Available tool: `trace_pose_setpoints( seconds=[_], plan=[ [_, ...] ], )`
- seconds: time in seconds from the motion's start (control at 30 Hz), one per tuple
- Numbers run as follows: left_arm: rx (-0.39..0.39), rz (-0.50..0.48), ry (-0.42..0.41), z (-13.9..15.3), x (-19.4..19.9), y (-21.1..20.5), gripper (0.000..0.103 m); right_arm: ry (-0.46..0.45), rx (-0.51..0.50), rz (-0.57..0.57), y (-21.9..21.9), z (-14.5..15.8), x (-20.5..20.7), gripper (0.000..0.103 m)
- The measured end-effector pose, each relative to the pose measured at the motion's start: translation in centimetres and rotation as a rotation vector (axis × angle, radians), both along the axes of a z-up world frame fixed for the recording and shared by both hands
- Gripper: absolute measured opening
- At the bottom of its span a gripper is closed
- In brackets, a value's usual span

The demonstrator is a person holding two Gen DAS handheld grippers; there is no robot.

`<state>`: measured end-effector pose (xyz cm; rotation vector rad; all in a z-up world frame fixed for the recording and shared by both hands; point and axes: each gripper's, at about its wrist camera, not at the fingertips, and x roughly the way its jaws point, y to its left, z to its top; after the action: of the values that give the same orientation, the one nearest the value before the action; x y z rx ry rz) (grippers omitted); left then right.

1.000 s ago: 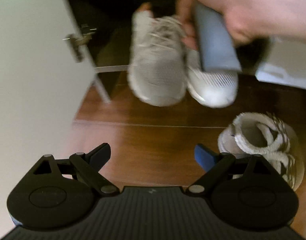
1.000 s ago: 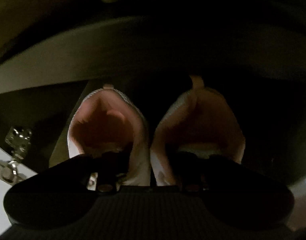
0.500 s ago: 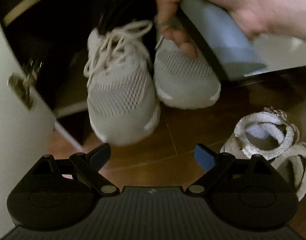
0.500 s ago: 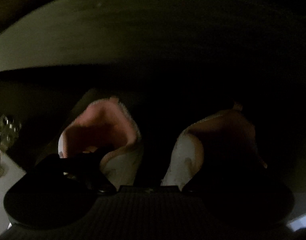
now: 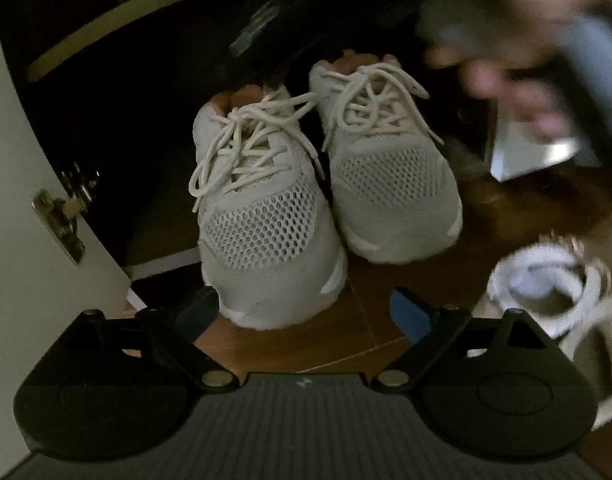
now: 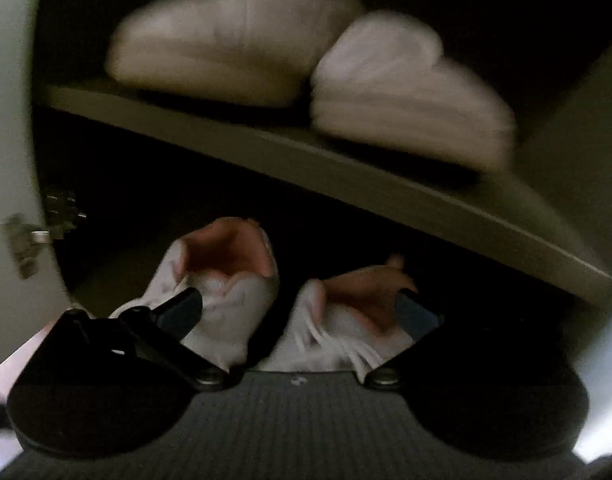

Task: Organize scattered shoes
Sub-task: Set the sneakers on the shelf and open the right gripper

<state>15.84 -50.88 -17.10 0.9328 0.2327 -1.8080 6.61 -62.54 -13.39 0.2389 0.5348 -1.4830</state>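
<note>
Left wrist view showed the sneakers (image 5: 326,184) set at the cabinet (image 5: 22,184) mouth, toes out. Right gripper (image 6: 302,312) was opening above them, left gripper (image 5: 304,312) open, empty. One shoe (image 5: 554,284) remained on the floor (image 5: 386,292).

No text, brand or number can be read in either view. A dark box (image 5: 262,28) above the sneakers (image 5: 266,216) carries a pale label, but it is too blurred to make out.
</note>
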Motion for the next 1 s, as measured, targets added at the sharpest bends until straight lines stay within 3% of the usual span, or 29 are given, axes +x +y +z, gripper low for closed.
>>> trace_pose_setpoints(
  seconds=[0.03, 0.1, 0.13, 0.17, 0.2, 0.27, 0.37, 0.63, 1.0],
  plan=[
    [0.002, -0.013, -0.018, 0.2, 0.3, 0.4, 0.094, -0.045, 0.012, -0.005, 1.8, 0.0, -0.4, 0.097],
    [0.031, -0.032, -0.025, 0.5, 1.1, 1.2, 0.094, -0.133, 0.049, -0.019, 5.1, -0.2, -1.0, 0.074],
    [0.048, -0.042, -0.019, 0.6, 1.6, 1.6, 0.094, -0.167, 0.101, -0.034, 5.5, -0.7, -0.3, 0.044],
    [0.064, -0.057, -0.015, 0.6, 2.0, 2.0, 0.094, -0.201, 0.156, -0.047, 6.2, -1.3, -0.2, 0.023],
    [0.072, -0.078, -0.015, 0.5, 2.1, 2.3, 0.094, -0.235, 0.218, -0.056, 7.2, -1.9, -1.3, 0.018],
    [0.086, -0.119, -0.011, 0.2, 2.3, 2.8, 0.094, -0.309, 0.309, -0.084, 8.4, -3.8, -0.9, 0.016],
    [0.083, -0.181, 0.02, 0.2, 1.7, 3.1, 0.094, -0.392, 0.361, -0.091, 9.0, -4.3, -2.2, 0.016],
    [0.037, -0.292, -0.079, -1.2, -1.1, 1.8, 0.098, -0.371, 0.396, -0.134, 6.9, -6.0, -1.2, 0.016],
    [0.01, -0.231, -0.129, -2.4, -2.0, -3.6, 0.098, -0.341, 0.377, -0.138, 5.9, -6.0, -2.8, 0.026]
  ],
)
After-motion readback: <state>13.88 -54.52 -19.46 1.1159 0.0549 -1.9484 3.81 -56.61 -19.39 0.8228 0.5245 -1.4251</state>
